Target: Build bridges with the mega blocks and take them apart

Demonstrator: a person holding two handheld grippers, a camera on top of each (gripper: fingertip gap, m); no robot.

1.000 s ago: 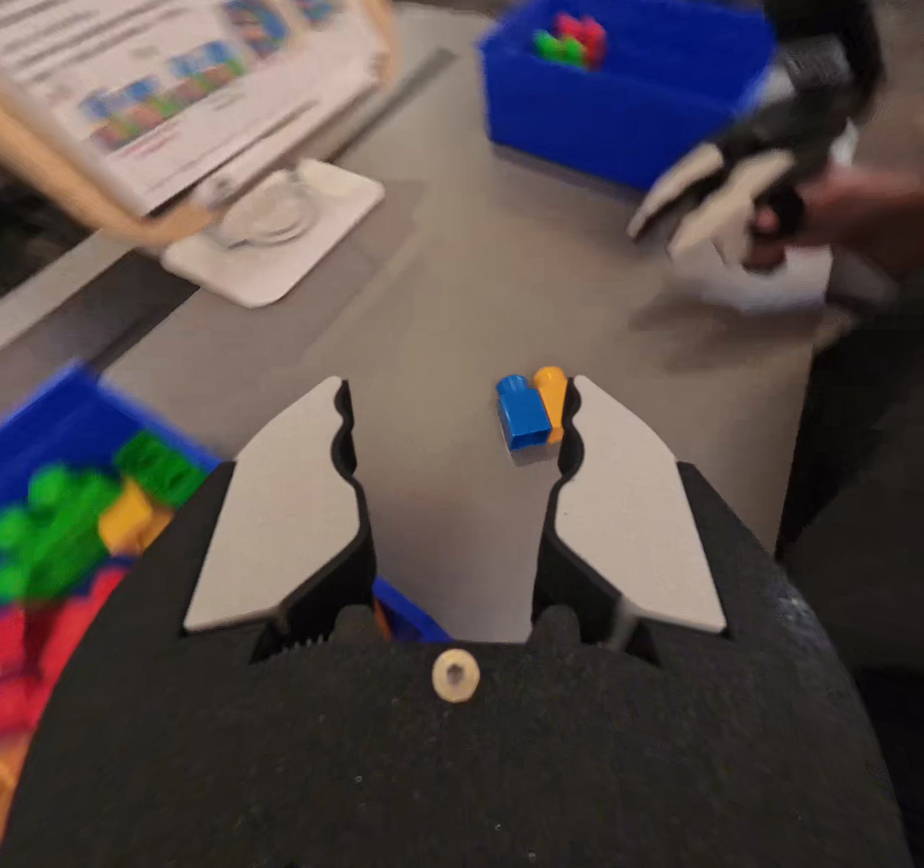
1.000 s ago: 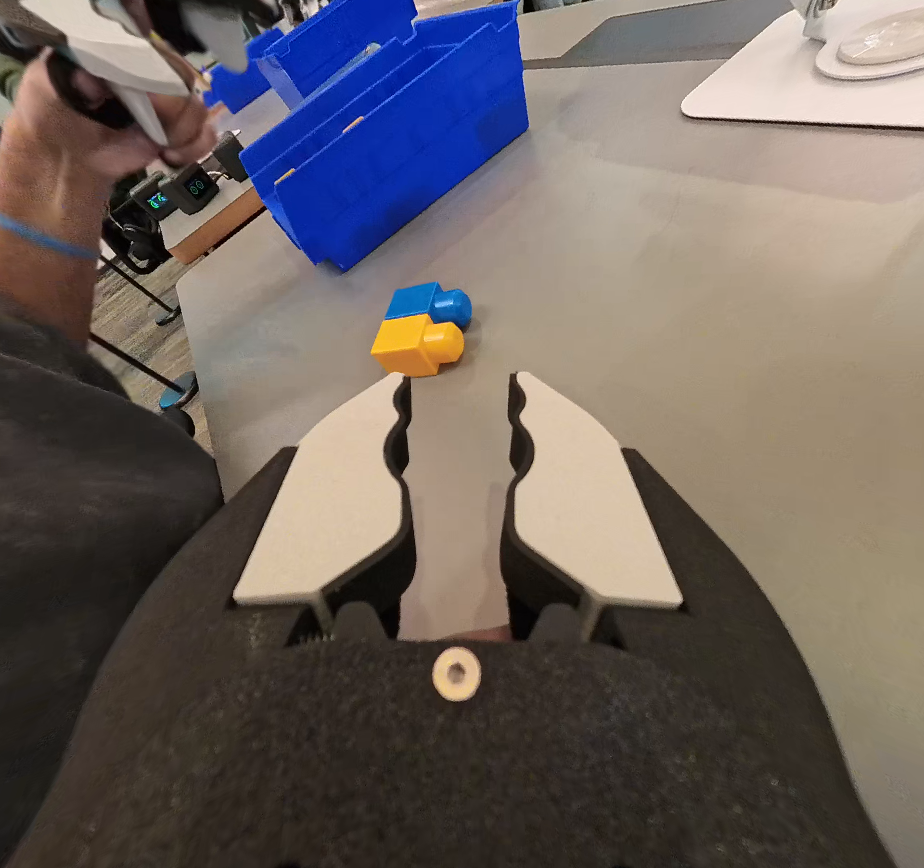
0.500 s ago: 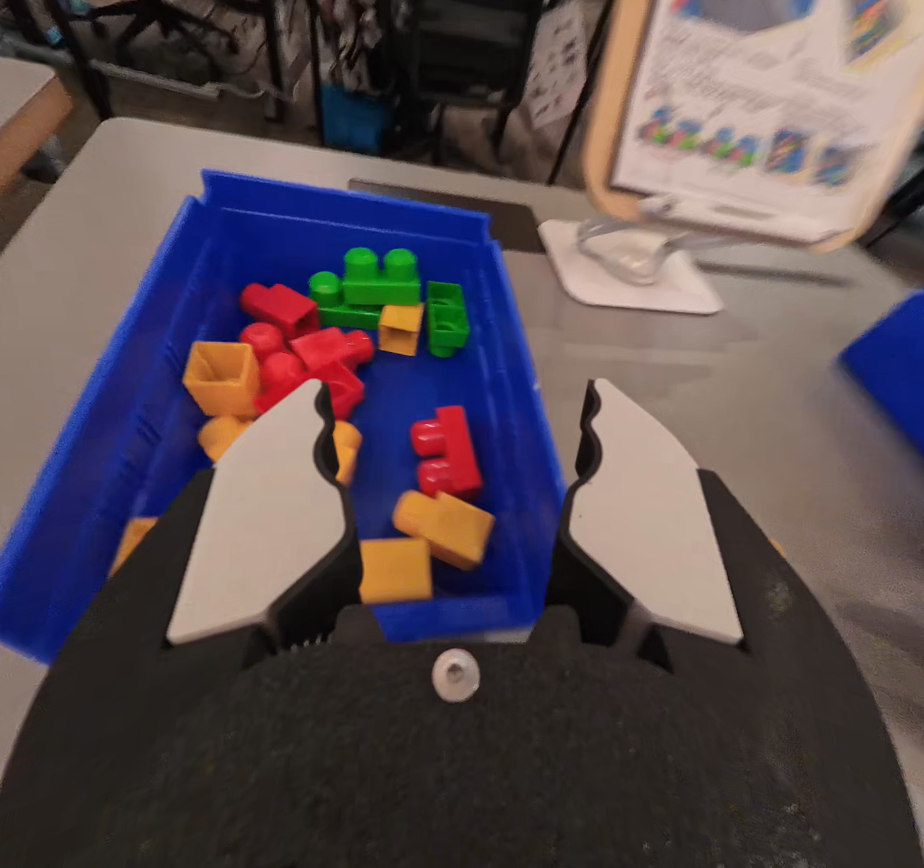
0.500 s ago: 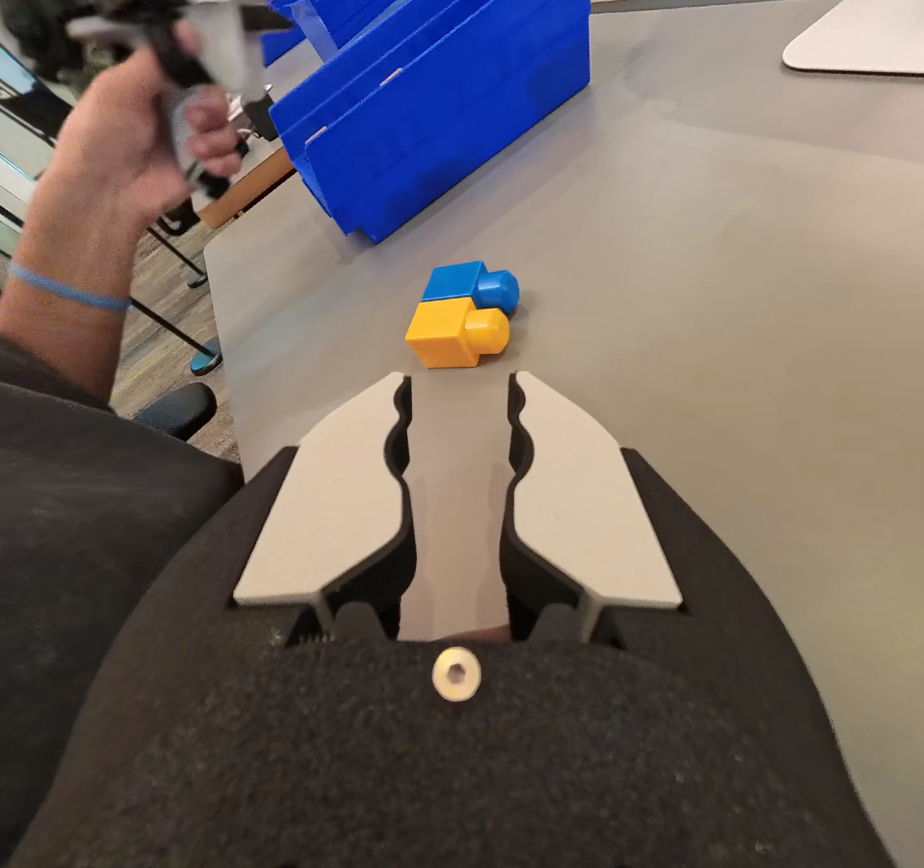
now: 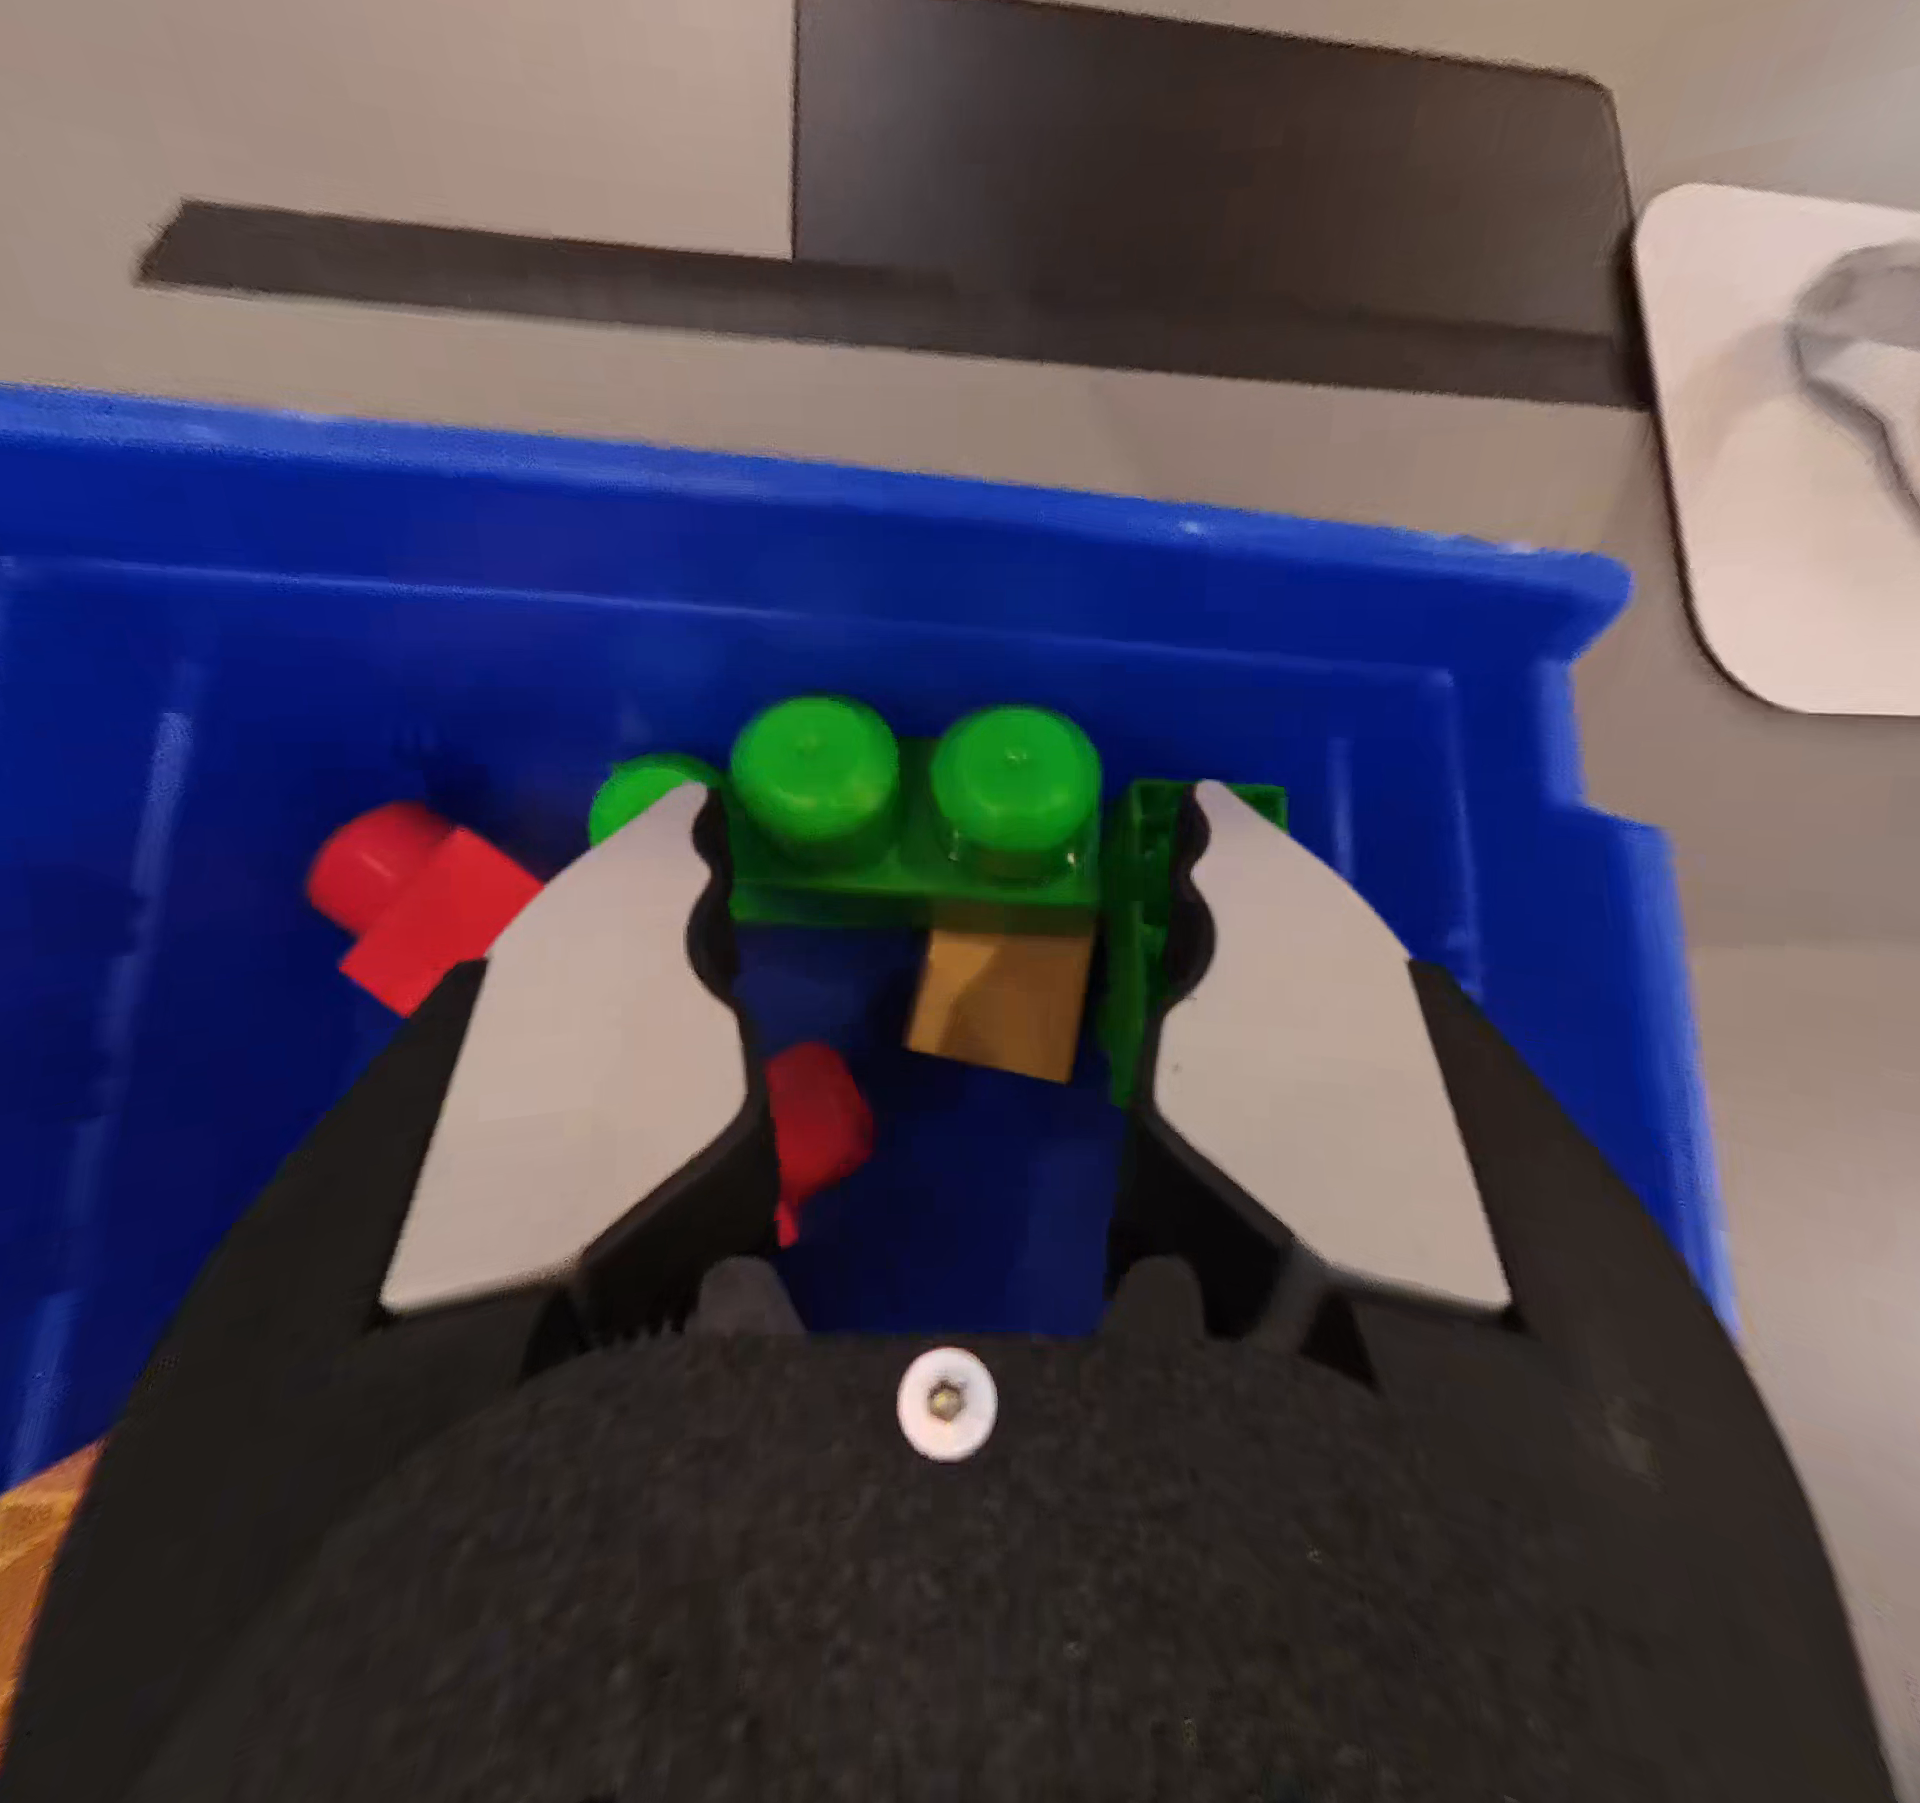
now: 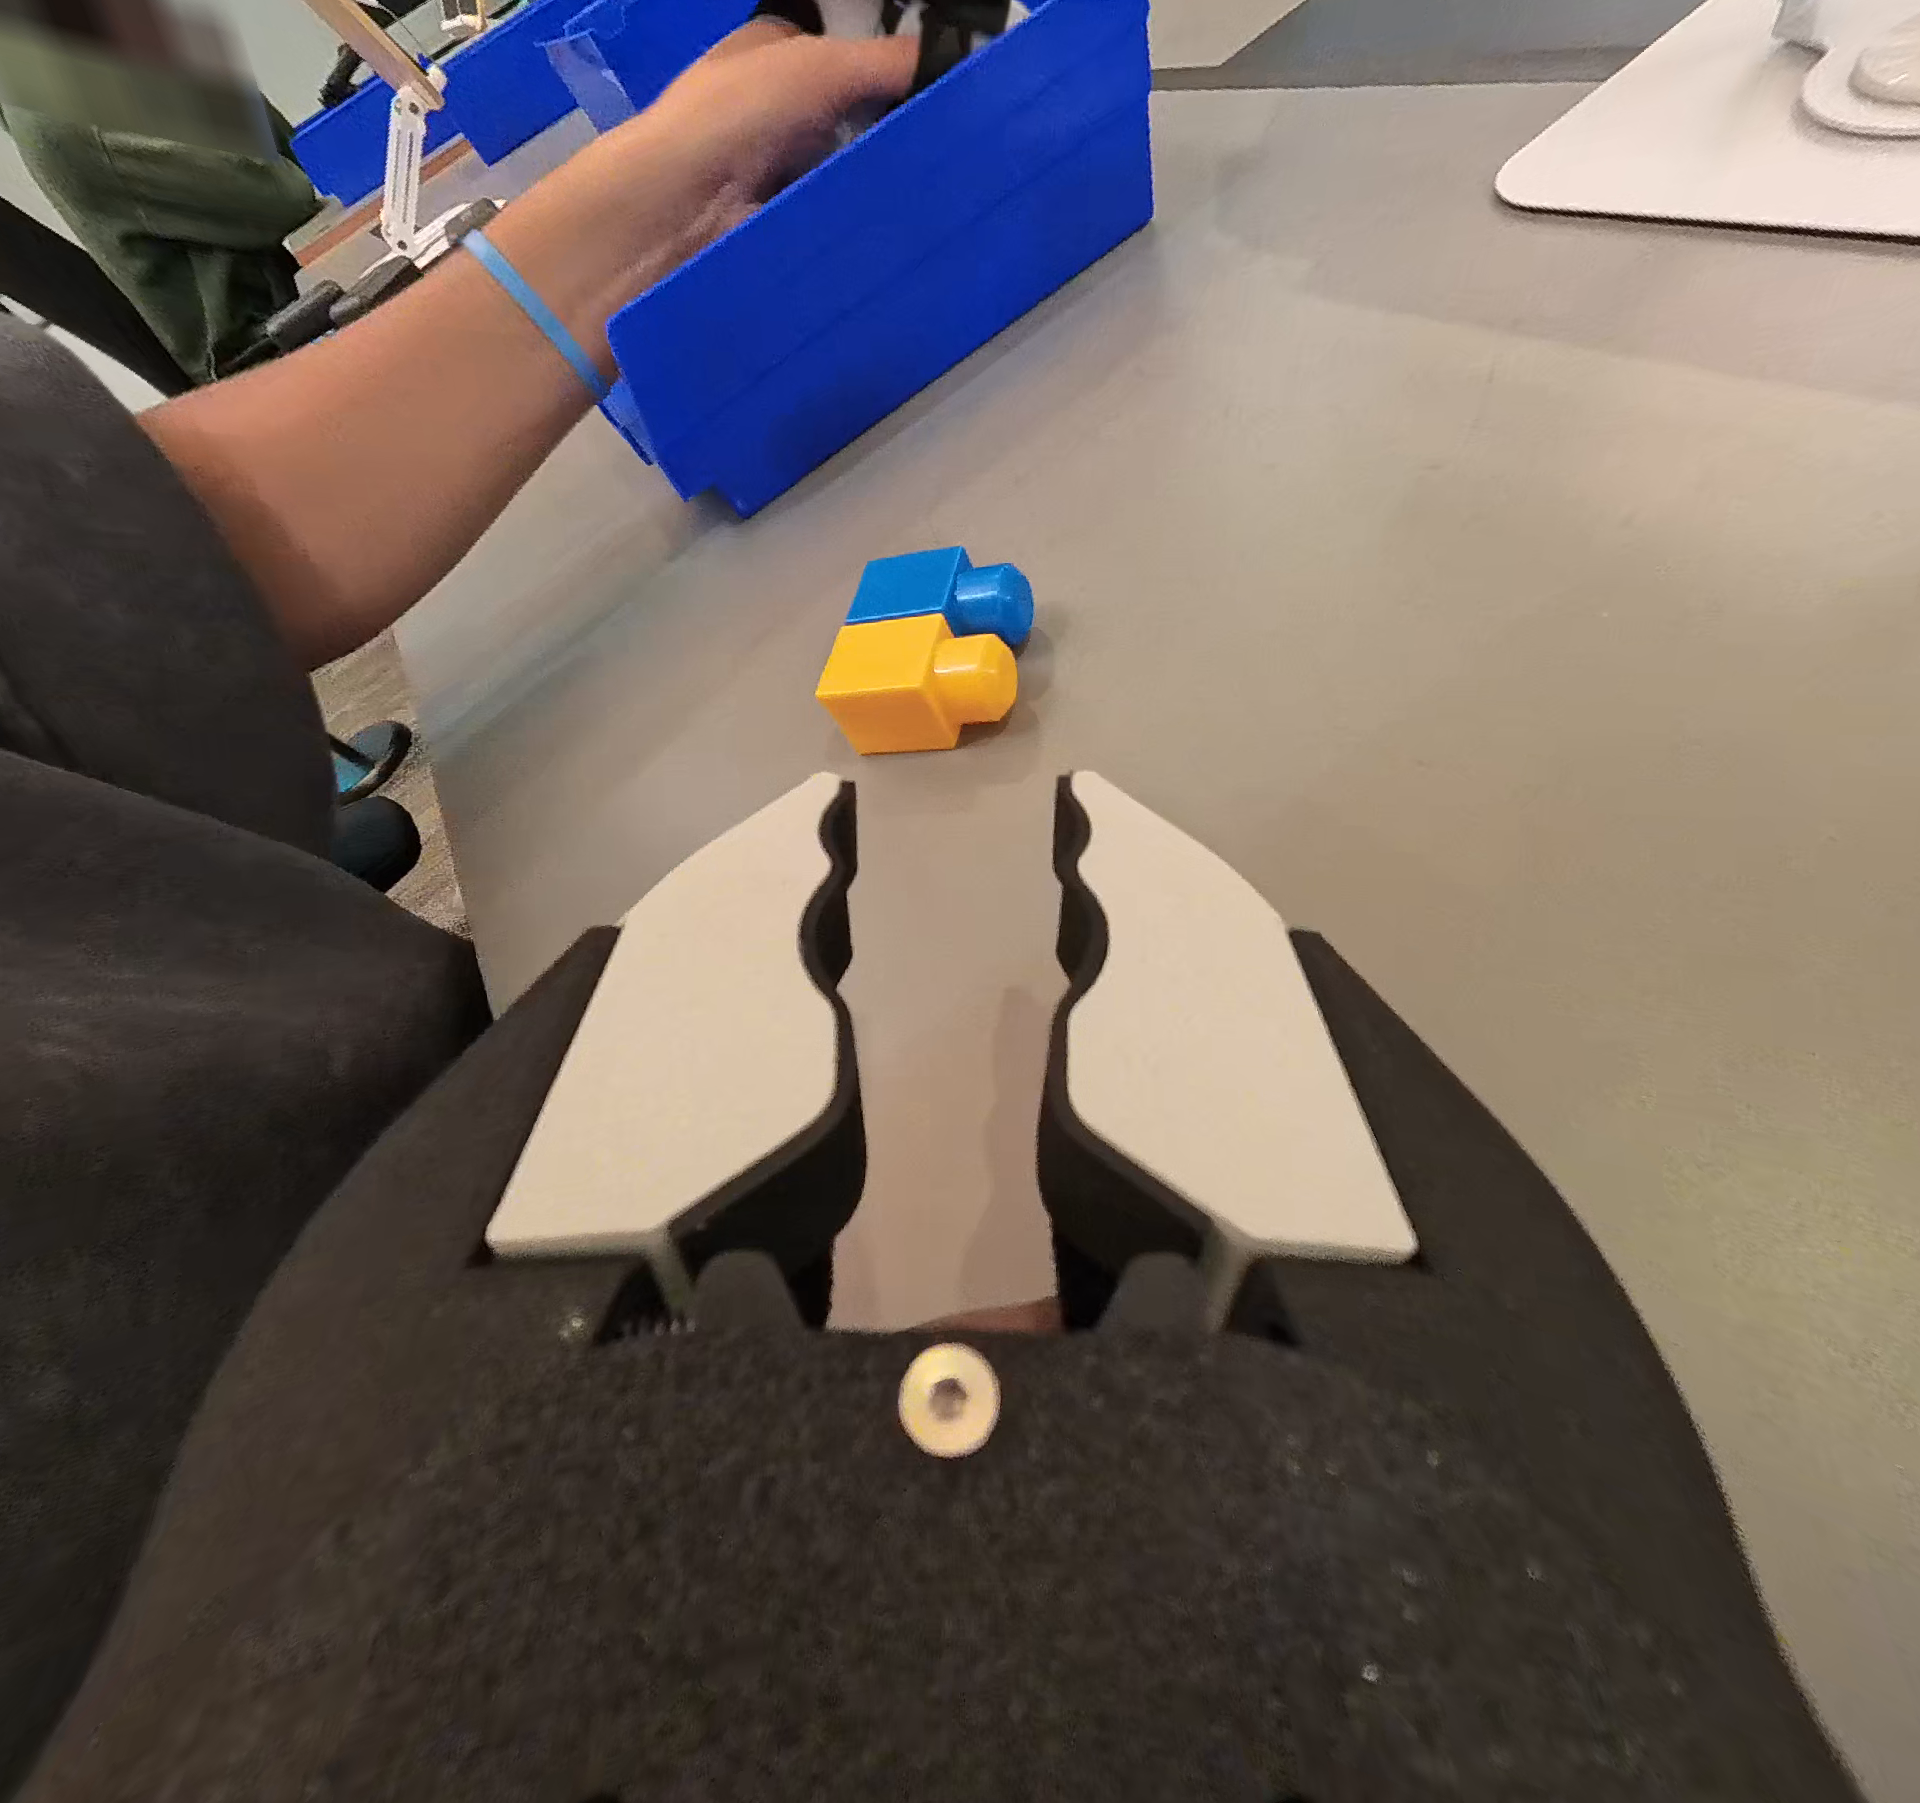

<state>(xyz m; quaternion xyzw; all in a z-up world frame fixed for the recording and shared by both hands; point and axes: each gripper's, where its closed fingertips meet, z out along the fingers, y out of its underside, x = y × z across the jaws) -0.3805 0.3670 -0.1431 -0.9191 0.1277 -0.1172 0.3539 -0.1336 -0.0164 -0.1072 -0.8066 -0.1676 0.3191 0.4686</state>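
The build looks barely begun: only a blue block (image 6: 906,585) and a yellow block (image 6: 894,681) lie on their sides on the table (image 6: 1455,610), touching each other, just in front of the blue bin (image 6: 894,299), with no span over them. The left hand-held gripper (image 5: 940,797) is down inside the blue bin, spread wide, its fingertips flanking a green two-stud block (image 5: 914,818) without yet clamping it; a tan block (image 5: 997,1005) sits just beneath that. The right hand-held gripper (image 6: 954,787) hovers partly spread and empty, just short of the yellow block, well outside the bin
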